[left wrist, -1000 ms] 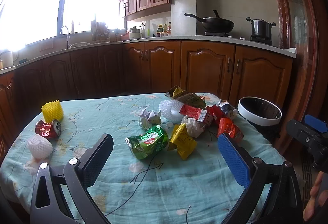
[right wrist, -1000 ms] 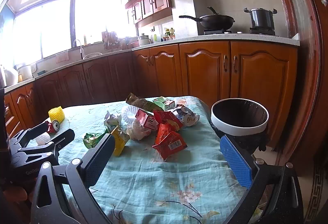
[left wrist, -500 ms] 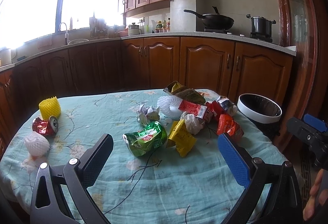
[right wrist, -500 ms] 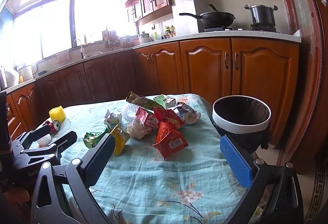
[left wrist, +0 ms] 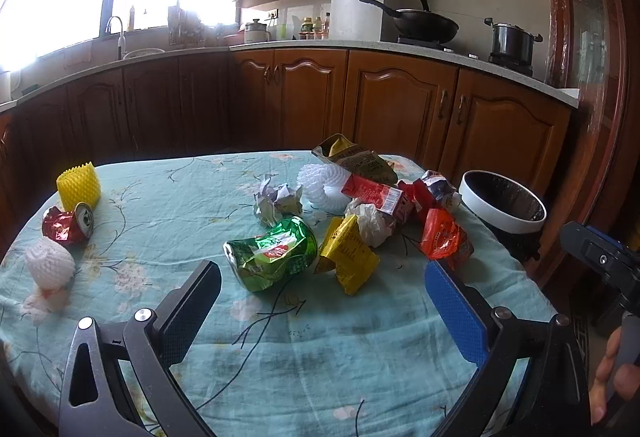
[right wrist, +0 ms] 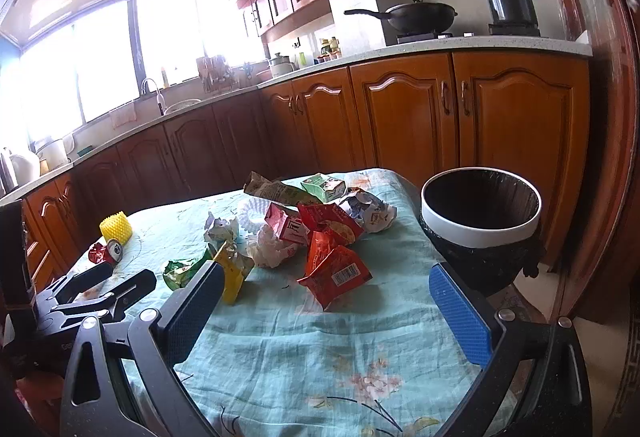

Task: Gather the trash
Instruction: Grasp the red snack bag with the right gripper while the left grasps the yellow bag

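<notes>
I am at the very start of the collecting: nothing is lifted yet, and both pairs of tongs hang above the near edge of the worktop [left wrist: 320, 357] with its pale green flowered cloth. My left tongs [left wrist: 320, 301] stand wide apart and empty, and so do my right tongs [right wrist: 324, 301]. The landmark I steer by is the round black waste bin with the white rim [right wrist: 480, 213], which stands just off the worktop's right end, its mouth open and, as far as I can see, holding nothing. The trash lies in a heap on the worktop just left of that bin: a crumpled orange-red snack wrapper [right wrist: 334, 269] nearest it, a ball of white tissue [right wrist: 270, 251] and a folded yellow packet [left wrist: 348, 257] further left, then a crushed green drink can [left wrist: 272, 257]. Well away from the bin, at the far left end, sit a crushed red can [left wrist: 68, 223], a yellow foam net sleeve [left wrist: 78, 185] and a white foam net ball [left wrist: 50, 267]. My judgement is that the next move belongs to the right tongs: go forward and down over the orange-red wrapper, close on a raised fold, and carry it to the bin. The left tongs would best take the green can, gripped across its flattened body so it does not roll.
</notes>
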